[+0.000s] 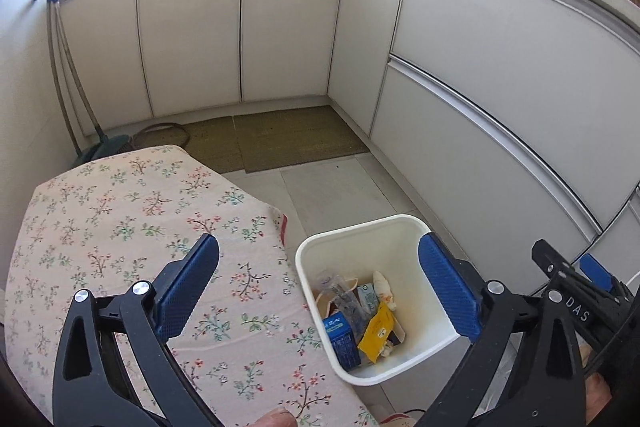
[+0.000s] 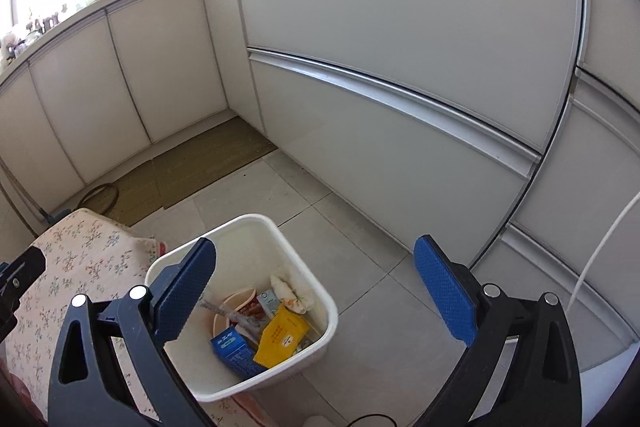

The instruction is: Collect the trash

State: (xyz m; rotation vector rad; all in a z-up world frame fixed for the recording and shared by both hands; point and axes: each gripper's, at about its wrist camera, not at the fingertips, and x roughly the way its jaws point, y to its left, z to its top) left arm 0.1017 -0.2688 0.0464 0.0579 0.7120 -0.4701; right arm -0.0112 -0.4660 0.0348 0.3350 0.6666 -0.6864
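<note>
A white bin [image 1: 360,231] stands on the floor beside the table and also shows in the right wrist view [image 2: 256,223]. It holds trash: a yellow packet [image 1: 378,331] [image 2: 280,341], a blue carton [image 1: 342,339] [image 2: 234,349], a crumpled tissue [image 1: 382,285] [image 2: 286,291] and clear wrappers. My left gripper [image 1: 316,291] is open and empty, above the table edge and the bin. My right gripper [image 2: 316,291] is open and empty, above the bin and floor. Part of the right gripper shows in the left wrist view [image 1: 576,291].
A table with a floral cloth [image 1: 132,227] [image 2: 80,259] stands left of the bin. White kitchen cabinets [image 1: 500,75] [image 2: 400,47] run along the back and right. Woven mats [image 1: 296,135] lie on the tiled floor [image 2: 380,307]. A broom [image 1: 68,75] leans in the left corner.
</note>
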